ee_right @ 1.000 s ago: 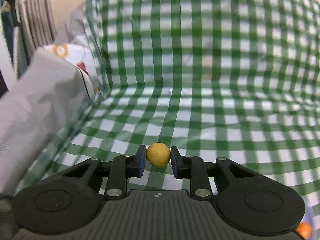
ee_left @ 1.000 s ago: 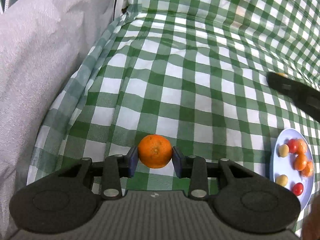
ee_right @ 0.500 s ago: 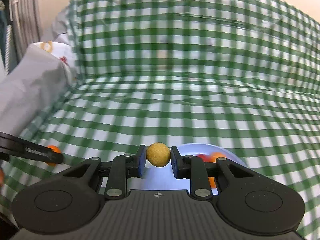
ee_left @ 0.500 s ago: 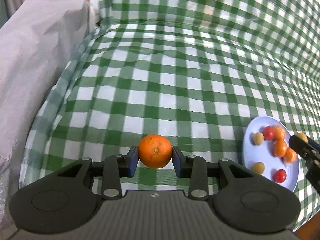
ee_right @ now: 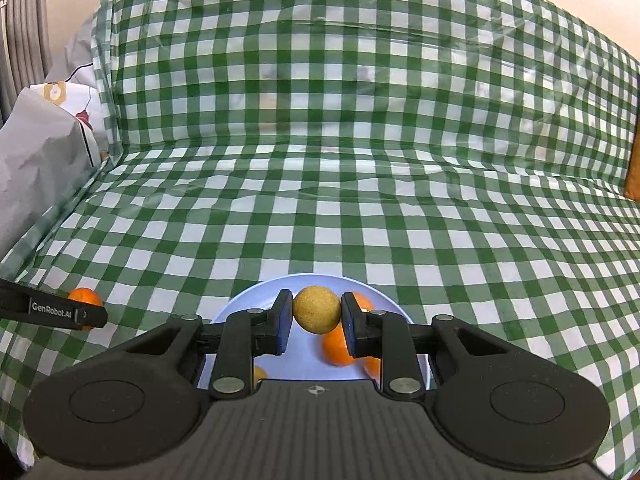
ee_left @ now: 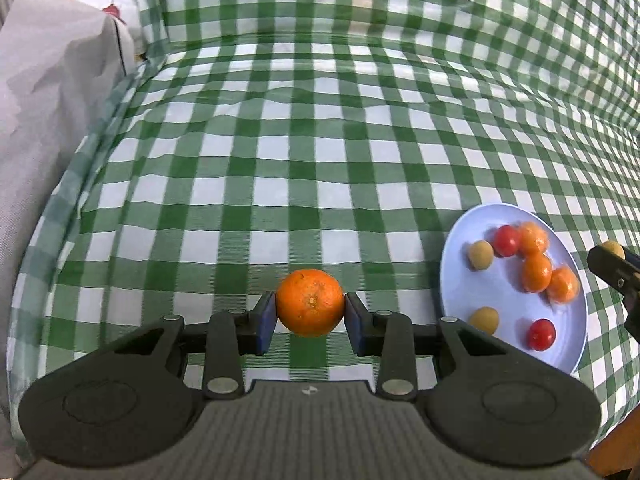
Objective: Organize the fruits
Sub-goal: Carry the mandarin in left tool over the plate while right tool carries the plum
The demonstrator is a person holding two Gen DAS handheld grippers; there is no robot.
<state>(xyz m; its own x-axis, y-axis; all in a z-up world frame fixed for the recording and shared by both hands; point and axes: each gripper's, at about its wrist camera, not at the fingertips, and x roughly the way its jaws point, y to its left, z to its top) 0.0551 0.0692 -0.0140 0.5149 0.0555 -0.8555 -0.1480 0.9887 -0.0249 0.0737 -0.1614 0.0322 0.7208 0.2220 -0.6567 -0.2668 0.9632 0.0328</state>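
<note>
Over the plate, a yellow fruit is pinched in the right gripper; beside it, an orange is pinched in the left gripper; delivery seems underway; lowering and release are called for next

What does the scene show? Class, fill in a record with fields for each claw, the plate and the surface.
left claw: shut on orange, left of the plate
right claw: shut on yellow-brown round fruit, over the plate
plate: pale blue, holds seven small fruits: three orange, two red, two yellow
surface: green-and-white checked cloth
</note>
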